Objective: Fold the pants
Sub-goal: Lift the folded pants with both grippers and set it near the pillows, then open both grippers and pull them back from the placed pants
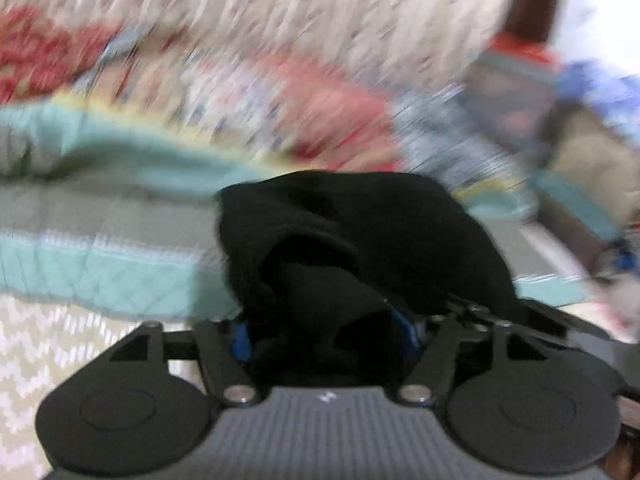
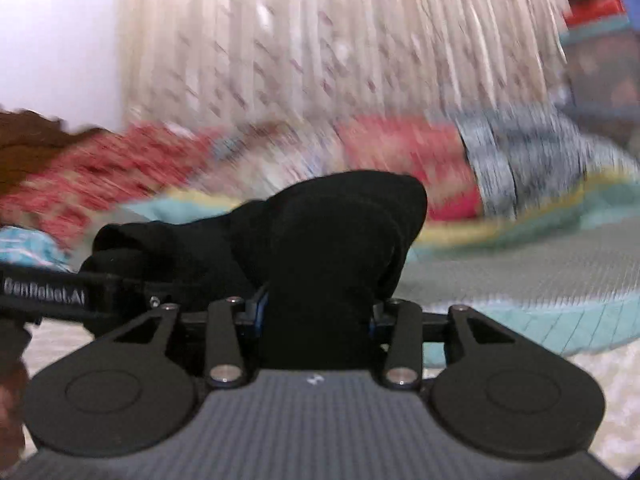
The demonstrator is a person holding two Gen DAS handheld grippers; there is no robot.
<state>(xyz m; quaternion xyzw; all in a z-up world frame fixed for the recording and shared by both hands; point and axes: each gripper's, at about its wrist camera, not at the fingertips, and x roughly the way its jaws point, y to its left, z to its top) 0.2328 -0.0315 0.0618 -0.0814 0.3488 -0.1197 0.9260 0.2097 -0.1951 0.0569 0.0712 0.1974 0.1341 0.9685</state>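
The black pants (image 1: pixel 352 240) are bunched in front of my left gripper (image 1: pixel 326 336), which is shut on the cloth; the fabric hides the fingertips. In the right wrist view the black pants (image 2: pixel 328 248) drape over my right gripper (image 2: pixel 316 320), which is also shut on them, fingertips hidden. Both grippers hold the pants lifted above the bed. The other gripper's body with white lettering (image 2: pixel 44 294) shows at the left of the right wrist view, close beside the cloth. Both views are motion-blurred.
A quilt with teal, grey and yellow bands (image 1: pixel 100 216) covers the bed below. Red and blue patterned bedding (image 2: pixel 400 152) lies behind it, with a pale curtain (image 2: pixel 320 40) at the back. A cream zigzag surface (image 1: pixel 40 344) lies nearest me.
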